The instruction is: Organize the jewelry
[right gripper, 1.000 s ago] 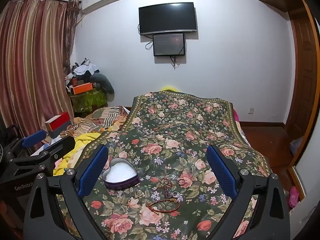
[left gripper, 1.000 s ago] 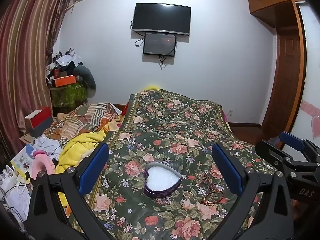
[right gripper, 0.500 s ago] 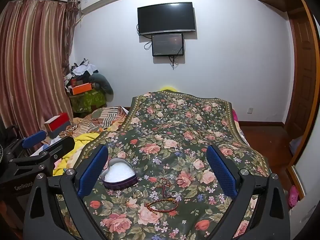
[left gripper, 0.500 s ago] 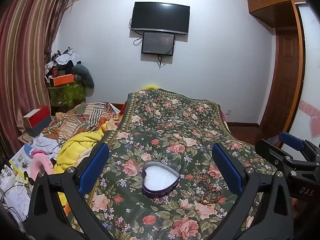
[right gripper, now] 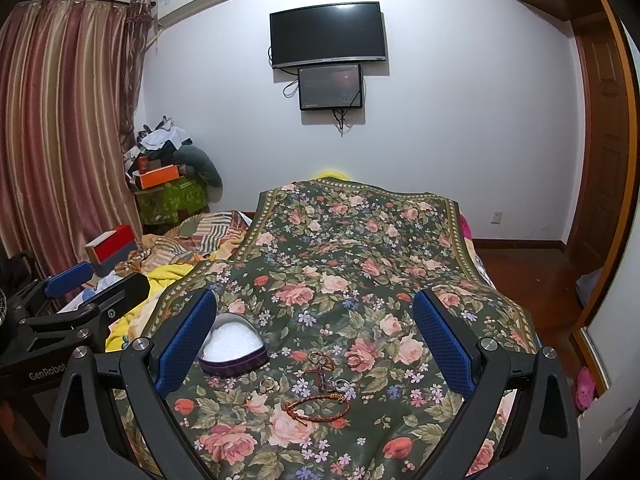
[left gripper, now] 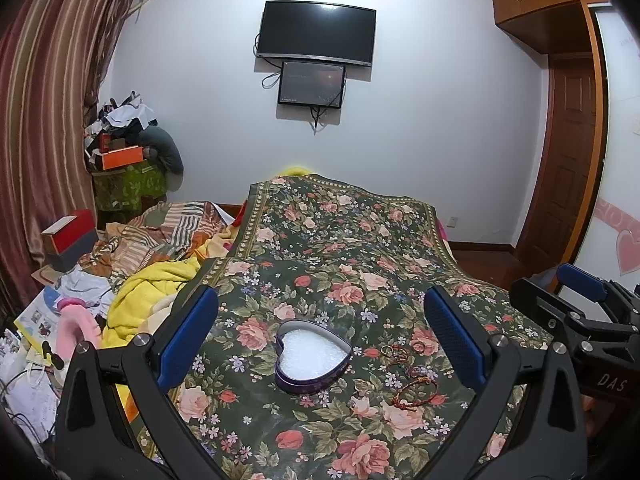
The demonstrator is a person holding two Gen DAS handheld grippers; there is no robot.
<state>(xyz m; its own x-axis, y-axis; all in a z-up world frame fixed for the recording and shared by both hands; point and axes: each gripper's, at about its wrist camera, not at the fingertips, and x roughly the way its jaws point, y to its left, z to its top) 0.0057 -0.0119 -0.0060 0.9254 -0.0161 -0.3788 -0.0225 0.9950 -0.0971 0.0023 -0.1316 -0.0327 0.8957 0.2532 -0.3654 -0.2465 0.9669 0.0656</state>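
A purple heart-shaped tin [left gripper: 313, 356] with white padding lies open on the floral bedspread [left gripper: 340, 240]; it also shows in the right wrist view [right gripper: 234, 348]. To its right lie a red cord bracelet [right gripper: 318, 404] [left gripper: 416, 392], several rings [right gripper: 354, 360] and a small chain [right gripper: 320, 360]. My left gripper [left gripper: 320, 340] is open and empty, held above the tin. My right gripper [right gripper: 314, 344] is open and empty, held above the jewelry.
Crumpled blankets [left gripper: 152, 292] and clutter lie left of the bedspread. A red and grey box [right gripper: 110, 248] stands by the striped curtain [right gripper: 60, 140]. A TV [left gripper: 316, 34] hangs on the far wall. A wooden door [left gripper: 568, 160] is at the right.
Both grippers have shifted slightly, so the tin and jewelry sit a little lower and nearer in view. Both stay open. Nothing on the bed has moved.
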